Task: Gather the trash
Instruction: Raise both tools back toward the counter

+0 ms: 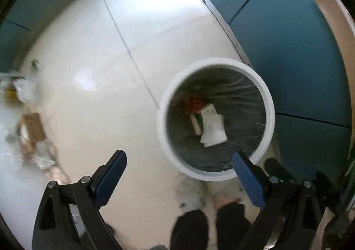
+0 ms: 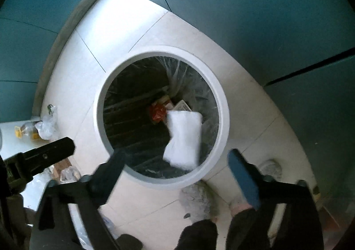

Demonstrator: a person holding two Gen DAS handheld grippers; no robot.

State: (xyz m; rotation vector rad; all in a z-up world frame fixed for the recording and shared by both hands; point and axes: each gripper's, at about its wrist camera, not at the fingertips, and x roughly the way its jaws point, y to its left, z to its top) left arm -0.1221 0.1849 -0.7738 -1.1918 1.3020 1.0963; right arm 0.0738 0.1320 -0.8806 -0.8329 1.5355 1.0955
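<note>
White packet [image 2: 183, 139] dropped into bin [image 2: 221, 103]; both hand-held grippers [image 2: 175, 159] [image 1: 179, 161] apart, empty (drop step). Next: litter [image 2: 44, 127] left of bin.

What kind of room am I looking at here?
Probably an indoor room in a home or office. The floor has pale glossy tiles, the walls are teal panels, and a round white bin stands near scattered litter.

One bin [image 2: 162, 181], two grippers [image 2: 177, 161] [image 1: 179, 161].
</note>
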